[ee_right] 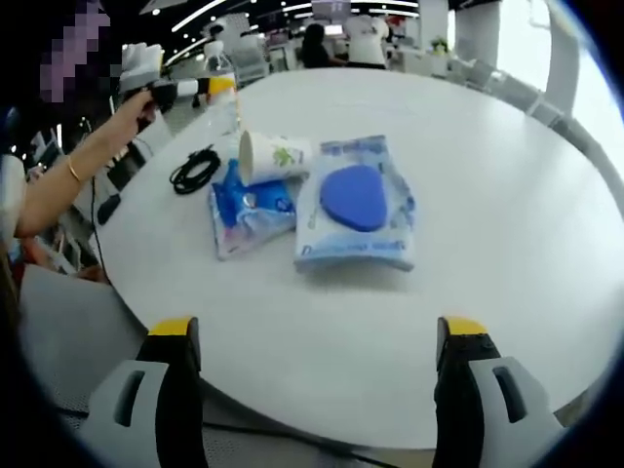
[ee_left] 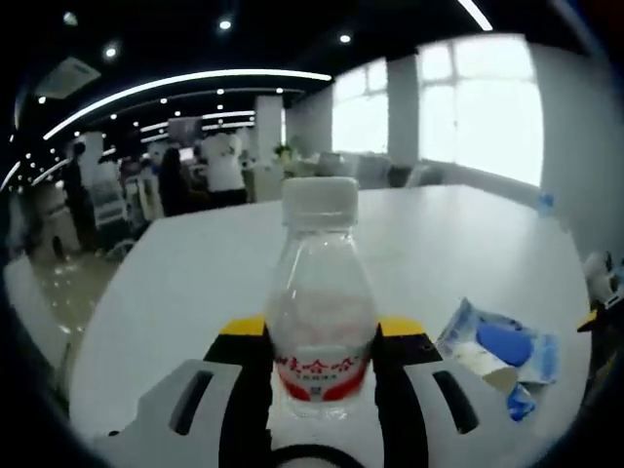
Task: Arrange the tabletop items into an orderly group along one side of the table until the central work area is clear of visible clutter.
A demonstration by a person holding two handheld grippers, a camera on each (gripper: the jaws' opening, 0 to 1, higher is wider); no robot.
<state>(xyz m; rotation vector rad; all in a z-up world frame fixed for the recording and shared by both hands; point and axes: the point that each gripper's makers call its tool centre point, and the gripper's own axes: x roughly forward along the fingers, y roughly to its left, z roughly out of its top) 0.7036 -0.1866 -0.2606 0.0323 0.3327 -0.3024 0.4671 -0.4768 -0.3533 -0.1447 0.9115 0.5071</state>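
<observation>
At the centre of the left gripper view a clear plastic bottle with a white cap and red label [ee_left: 320,312] is clamped by the left gripper [ee_left: 321,366] at its label band, judged light and slippery, while the right gripper [ee_right: 320,375], at the frame bottom, is held wide open and empty.

Clear plastic bottle [ee_left: 320,312]; glossy plastic wipes pack [ee_right: 356,203]; smooth matt table [ee_right: 507,234].

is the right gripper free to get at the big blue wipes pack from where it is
Probably yes. The right gripper is open and empty, and the big wipes pack lies flat straight ahead on the white table, with bare tabletop between them. The paper cup and smaller pack sit off to one side.
</observation>
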